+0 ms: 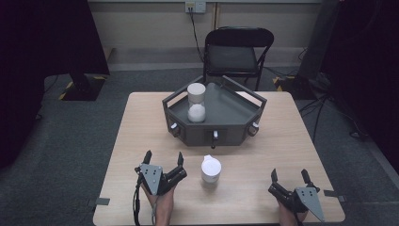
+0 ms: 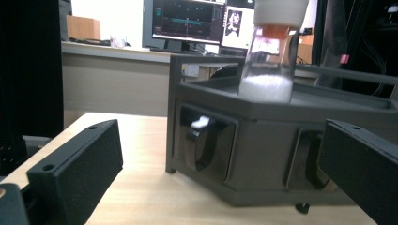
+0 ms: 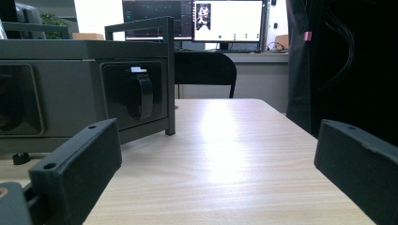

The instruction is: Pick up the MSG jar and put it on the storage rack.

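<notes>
Nearest the camera in the high view, at the table's near edge, the left gripper (image 1: 163, 158) rests on the wooden table (image 1: 282, 141) with its 2 jaws spread apart and nothing between them. Just to its right stands a white-capped jar (image 1: 211, 170), upright and apart from the jaws. Behind that jar sits a grey hexagonal tray (image 1: 235, 110), and on its left part stands 1 clear jar with white powder (image 1: 196, 102), also upright. Farthest right, well apart from both jars, the right gripper (image 1: 289, 175) lies released, jaws wide and empty. Behind the table stands a black chair (image 1: 235, 54).
</notes>
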`<state>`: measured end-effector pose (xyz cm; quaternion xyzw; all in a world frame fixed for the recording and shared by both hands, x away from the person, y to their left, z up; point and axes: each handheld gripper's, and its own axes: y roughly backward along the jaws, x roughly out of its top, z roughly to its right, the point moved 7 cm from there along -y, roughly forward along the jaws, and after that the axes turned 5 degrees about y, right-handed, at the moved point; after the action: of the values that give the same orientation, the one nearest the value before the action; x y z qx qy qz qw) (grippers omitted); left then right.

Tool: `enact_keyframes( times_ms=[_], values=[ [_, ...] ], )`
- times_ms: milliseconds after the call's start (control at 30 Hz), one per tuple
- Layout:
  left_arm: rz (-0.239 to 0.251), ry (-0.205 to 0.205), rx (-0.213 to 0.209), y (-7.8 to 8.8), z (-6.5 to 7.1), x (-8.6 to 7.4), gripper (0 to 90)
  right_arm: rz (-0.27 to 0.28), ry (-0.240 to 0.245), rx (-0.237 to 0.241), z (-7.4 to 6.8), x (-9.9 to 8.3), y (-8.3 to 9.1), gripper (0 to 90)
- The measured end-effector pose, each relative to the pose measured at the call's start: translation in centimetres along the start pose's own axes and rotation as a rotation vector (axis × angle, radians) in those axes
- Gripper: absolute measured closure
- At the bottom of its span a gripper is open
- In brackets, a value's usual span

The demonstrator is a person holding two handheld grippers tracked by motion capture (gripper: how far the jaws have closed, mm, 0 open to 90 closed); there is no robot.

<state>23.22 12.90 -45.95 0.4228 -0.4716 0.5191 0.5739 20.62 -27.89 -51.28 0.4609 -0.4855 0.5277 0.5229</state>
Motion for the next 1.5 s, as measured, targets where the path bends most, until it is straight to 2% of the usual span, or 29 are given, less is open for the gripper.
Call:
enact_keyframes(
  times_ms=[233, 300, 333, 433, 567, 600, 733, 1000, 1033, 1067, 1100, 1133, 1500],
  values=[
    [-0.017, 0.02, 0.005, 0.1, -0.7, -1.6, 0.0, 0.0, 0.0, 0.0, 0.0, 0.0, 0.0, 0.0],
    [-0.027, 0.017, 0.002, 0.2, -0.9, -2.0, 0.0, 0.0, 0.0, 0.0, 0.0, 0.0, 0.0, 0.0],
    [-0.025, -0.002, -0.003, 0.3, -0.9, -2.6, 0.1, 0.0, 0.0, 0.0, 0.0, 0.0, 0.0, 0.0],
    [-0.022, -0.016, 0.002, 0.4, -0.8, -3.2, 0.1, 0.0, 0.0, 0.0, 0.0, 0.0, 0.0, 0.0],
    [-0.005, -0.001, 0.014, 0.7, -1.0, -4.0, 0.2, 0.0, 0.0, 0.0, 0.0, 0.0, 0.0, 0.0],
    [-0.004, -0.009, 0.021, 0.7, -1.1, -4.3, 0.2, 0.0, 0.0, 0.0, 0.0, 0.0, 0.0, 0.0],
    [-0.018, -0.019, 0.034, 0.6, -1.3, -4.7, 0.1, 0.0, 0.0, 0.0, 0.0, 0.0, 0.0, 0.0],
    [-0.01, -0.045, 0.051, 0.5, -1.3, -5.2, 0.1, 0.0, 0.0, -0.002, 0.0, 0.0, 0.0, 0.0],
    [-0.006, -0.051, 0.052, 0.6, -1.3, -5.2, 0.2, 0.0, 0.0, -0.002, 0.0, 0.0, 0.0, 0.0],
    [0.013, -0.079, 0.076, 0.6, -0.9, -5.5, 1.7, 0.0, 0.0, -0.002, 0.0, 0.0, 0.0, 0.0],
    [0.013, -0.079, 0.076, 0.6, -0.9, -5.5, 2.1, 0.0, 0.0, -0.002, 0.0, 0.0, 0.0, 0.0],
    [0.032, -0.11, 0.09, 0.6, -0.6, -5.7, 2.2, 0.0, 0.0, -0.004, 0.0, 0.0, 0.0, 0.0],
    [0.035, -0.104, 0.097, 0.7, -0.5, -5.8, 1.6, 0.0, 0.001, -0.004, 0.0, 0.0, 0.0, 0.0]
  ],
)
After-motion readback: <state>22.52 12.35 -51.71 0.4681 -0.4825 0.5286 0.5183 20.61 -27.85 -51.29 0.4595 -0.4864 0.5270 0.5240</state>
